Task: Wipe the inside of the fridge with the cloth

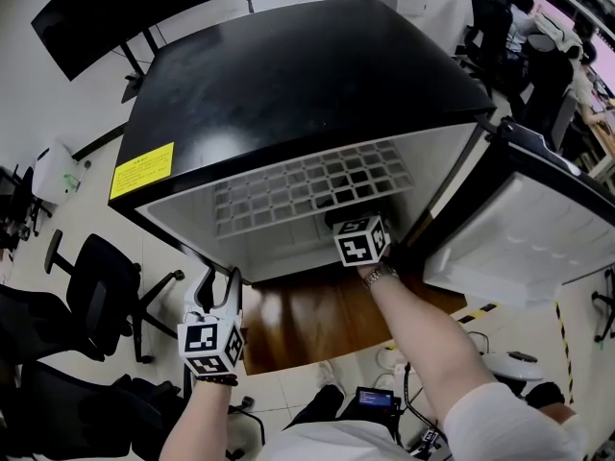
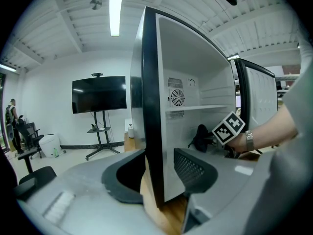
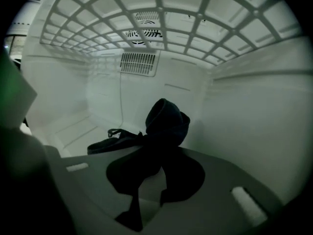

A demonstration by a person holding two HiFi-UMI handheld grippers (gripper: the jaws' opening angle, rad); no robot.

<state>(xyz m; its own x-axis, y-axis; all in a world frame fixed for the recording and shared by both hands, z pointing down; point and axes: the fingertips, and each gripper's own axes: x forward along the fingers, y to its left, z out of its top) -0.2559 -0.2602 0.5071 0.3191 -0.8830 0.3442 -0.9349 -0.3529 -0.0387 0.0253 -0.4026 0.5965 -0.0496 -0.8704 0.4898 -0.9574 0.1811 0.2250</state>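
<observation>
While the fridge (image 1: 288, 84) stands with its door (image 1: 538, 229) swung wide to your right, note that your right forearm reaches into the lower compartment, under the white grid shelf (image 1: 307, 185). The dark cloth (image 3: 164, 126) is inside that compartment: one bunched end rises in front of the back wall, near the right-hand corner, and a tail trails down onto the fridge floor. The right tongs (image 3: 154, 155) are closed on this cloth, nearly together, with the fabric pinched between the pads. The left tongs (image 1: 219, 294) are outside, just beside the front left corner of the fridge, spread wide and gripping nothing. Expect three likely faults. A bunched cloth presents little surface, so a stroke may leave the walls and corners unwiped. Drag against the liner may pull the fabric out of the narrow pinch. Lifting the right hand may knock the marker cube against the shelf above. Because the left tongs brace nothing, a firm push may also shift the fridge.
</observation>
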